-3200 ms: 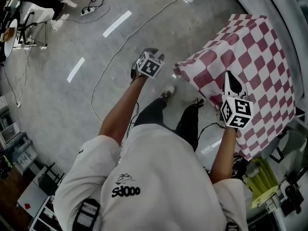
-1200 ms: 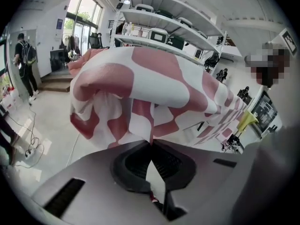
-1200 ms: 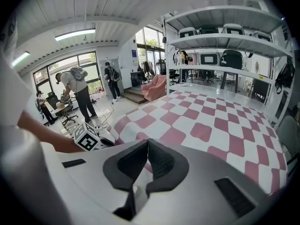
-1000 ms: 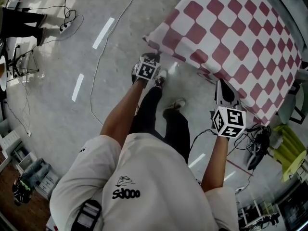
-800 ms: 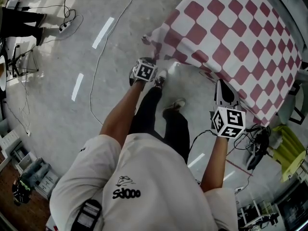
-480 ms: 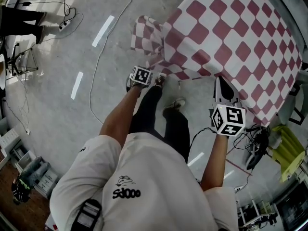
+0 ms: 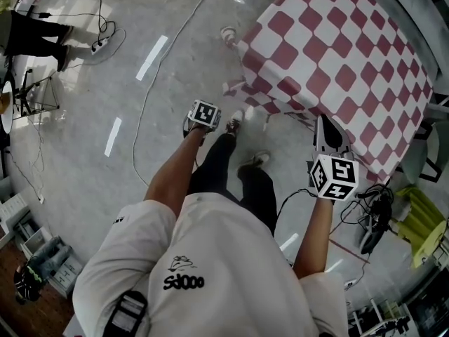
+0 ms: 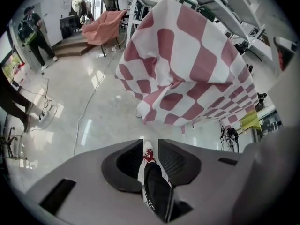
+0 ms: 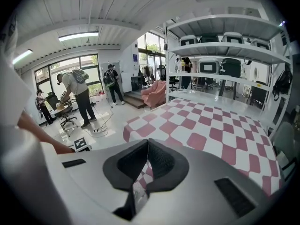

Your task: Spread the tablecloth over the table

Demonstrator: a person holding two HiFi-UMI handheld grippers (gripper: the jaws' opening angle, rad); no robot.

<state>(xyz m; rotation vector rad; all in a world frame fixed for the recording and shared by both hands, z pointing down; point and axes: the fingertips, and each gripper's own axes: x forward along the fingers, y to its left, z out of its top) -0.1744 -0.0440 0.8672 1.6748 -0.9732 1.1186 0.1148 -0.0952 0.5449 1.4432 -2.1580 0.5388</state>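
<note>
While the tablecloth (image 7: 337,55), draped over the table hidden beneath, is pinched at its near edge by the closed right gripper (image 7: 327,128), the left gripper (image 7: 198,121) is held empty, its jaws just opened; the rumpled hanging corner (image 7: 242,90) is found just ahead-right of it, nearest that hand.
</note>
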